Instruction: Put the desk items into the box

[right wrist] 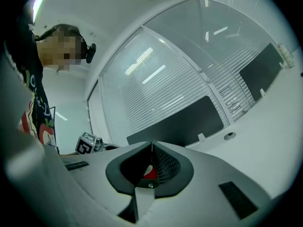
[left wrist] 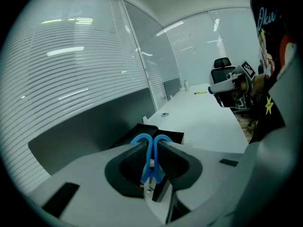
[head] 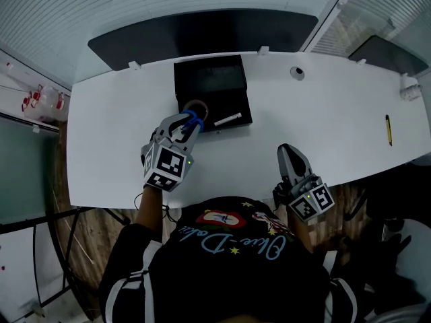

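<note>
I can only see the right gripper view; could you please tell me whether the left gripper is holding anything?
Observer: Yes. The left gripper is shut on a blue looped item.
Operator: Thank you. Where is it in relation to the box?
Observer: In the head view, its tips are over the near left corner of the box.
Operator: Is anything lying loose on the desk?
Observer: A pen lies near the right end of the desk, well apart from the box.
</note>
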Demonstrator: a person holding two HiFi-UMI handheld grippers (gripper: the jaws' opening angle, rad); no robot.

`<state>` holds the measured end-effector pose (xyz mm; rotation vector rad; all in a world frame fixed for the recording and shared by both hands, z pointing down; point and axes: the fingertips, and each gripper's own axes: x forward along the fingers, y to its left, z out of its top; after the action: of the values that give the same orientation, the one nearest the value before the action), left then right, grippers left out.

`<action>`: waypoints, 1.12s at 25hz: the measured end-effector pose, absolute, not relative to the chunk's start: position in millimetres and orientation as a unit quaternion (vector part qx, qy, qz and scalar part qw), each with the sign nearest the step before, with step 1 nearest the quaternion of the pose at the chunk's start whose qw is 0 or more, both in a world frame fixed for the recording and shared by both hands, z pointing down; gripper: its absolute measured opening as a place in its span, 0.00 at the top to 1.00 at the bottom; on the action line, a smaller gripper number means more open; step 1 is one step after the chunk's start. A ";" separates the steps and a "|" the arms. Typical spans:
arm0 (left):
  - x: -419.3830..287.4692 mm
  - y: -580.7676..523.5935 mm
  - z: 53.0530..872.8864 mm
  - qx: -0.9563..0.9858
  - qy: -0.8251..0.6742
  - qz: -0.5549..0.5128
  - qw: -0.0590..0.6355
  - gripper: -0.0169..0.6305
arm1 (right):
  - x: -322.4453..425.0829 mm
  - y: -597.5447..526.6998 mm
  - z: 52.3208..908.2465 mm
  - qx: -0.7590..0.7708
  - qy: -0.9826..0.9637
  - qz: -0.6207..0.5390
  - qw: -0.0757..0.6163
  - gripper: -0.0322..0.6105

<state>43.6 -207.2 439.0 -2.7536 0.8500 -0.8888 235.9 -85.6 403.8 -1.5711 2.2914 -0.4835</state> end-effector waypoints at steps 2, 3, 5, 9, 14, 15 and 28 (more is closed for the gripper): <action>53.7 -207.8 440.0 -0.915 0.271 -0.291 0.068 0.82 | 241.6 -80.8 404.4 -0.559 0.795 -0.169 0.162 0.93; 58.4 -208.0 441.6 -0.916 0.267 -0.291 0.070 0.82 | 244.5 -78.0 404.8 -0.564 0.792 -0.169 0.163 0.93; 66.3 -208.4 446.1 -0.917 0.257 -0.295 0.075 0.82 | 249.9 -72.5 405.1 -0.574 0.784 -0.168 0.164 0.93; 80.3 -209.0 454.2 -0.923 0.239 -0.291 0.071 0.82 | 260.3 -62.6 404.9 -0.593 0.771 -0.165 0.164 0.93; 94.4 -212.0 466.5 -0.928 0.220 -0.294 0.070 0.82 | 269.0 -49.4 404.8 -0.615 0.754 -0.162 0.164 0.93; 97.3 -212.4 469.6 -0.928 0.216 -0.295 0.069 0.82 | 271.0 -46.1 404.9 -0.620 0.750 -0.161 0.164 0.93; 129.3 -211.1 512.3 -0.930 0.176 -0.315 0.067 0.82 | 292.9 -1.9 407.5 -0.675 0.703 -0.156 0.161 0.93</action>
<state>129.3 -211.1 512.3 -2.8042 0.5293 -0.9498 292.9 -1.9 407.5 -1.9278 2.0061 -0.4460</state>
